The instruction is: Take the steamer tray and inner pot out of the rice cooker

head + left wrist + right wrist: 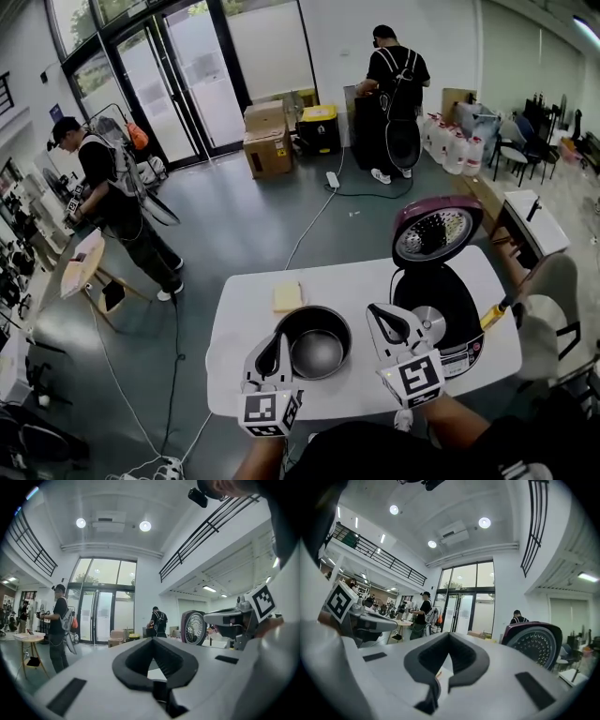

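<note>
The dark inner pot [315, 343] stands on the white table [246, 314], its grey inside showing. To its right the black rice cooker [457, 307] has its maroon lid [435, 231] up, and a silver round plate [429, 324] shows in its cavity. I cannot pick out a steamer tray apart from these. My left gripper [280, 337] [152, 640] is shut and holds nothing, just off the pot's left rim. Between pot and cooker my right gripper [374, 309] [449, 635] is also shut and holds nothing. Both point level, out across the room.
A yellow pad [289, 296] lies at the table's far edge. A pale chair [551, 305] and a small white table [532, 221] stand to the right. Two people [112, 202] [394, 89] work farther off, near cardboard boxes [267, 141] and a floor cable [314, 220].
</note>
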The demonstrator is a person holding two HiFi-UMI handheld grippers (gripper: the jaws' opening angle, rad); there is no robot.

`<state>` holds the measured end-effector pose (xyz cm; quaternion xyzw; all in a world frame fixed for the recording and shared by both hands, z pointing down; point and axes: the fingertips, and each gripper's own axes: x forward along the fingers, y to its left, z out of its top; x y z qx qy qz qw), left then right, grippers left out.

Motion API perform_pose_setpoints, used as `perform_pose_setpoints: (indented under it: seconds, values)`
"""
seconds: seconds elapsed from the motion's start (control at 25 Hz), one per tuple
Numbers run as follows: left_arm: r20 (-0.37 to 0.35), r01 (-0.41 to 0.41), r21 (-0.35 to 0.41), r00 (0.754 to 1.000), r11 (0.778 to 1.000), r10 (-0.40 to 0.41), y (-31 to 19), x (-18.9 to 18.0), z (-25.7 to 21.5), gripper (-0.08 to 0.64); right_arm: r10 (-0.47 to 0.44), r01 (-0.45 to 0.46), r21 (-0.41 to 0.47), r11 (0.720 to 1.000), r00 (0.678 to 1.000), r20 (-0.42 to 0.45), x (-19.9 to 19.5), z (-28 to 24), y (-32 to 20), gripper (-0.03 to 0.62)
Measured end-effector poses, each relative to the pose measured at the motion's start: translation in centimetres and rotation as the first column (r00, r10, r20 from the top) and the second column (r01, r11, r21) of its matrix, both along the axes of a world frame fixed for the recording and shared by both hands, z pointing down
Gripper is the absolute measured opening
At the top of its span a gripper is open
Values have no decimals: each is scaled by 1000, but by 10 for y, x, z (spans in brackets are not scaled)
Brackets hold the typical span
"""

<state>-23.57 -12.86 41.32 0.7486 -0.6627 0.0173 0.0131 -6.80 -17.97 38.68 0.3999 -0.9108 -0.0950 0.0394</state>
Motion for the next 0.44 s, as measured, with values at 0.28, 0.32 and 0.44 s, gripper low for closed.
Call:
perform_pose_setpoints:
  seconds: [0.28,0.32,0.44]
  values:
    - [1,-21,-15,1000,1000,21,3,28,9,-3,9,-9,10,1000,1000,-15,20,5,7,-2]
    - [1,-20,-14,1000,1000,20,3,30,9,-3,11,-11,15,1000,1000,-18,22,4,7,-2]
    - [-2,-18,-8,1000,1000,18,2,35,6,-3,17,-16,36,999,1000,-22,28,3,4,-2]
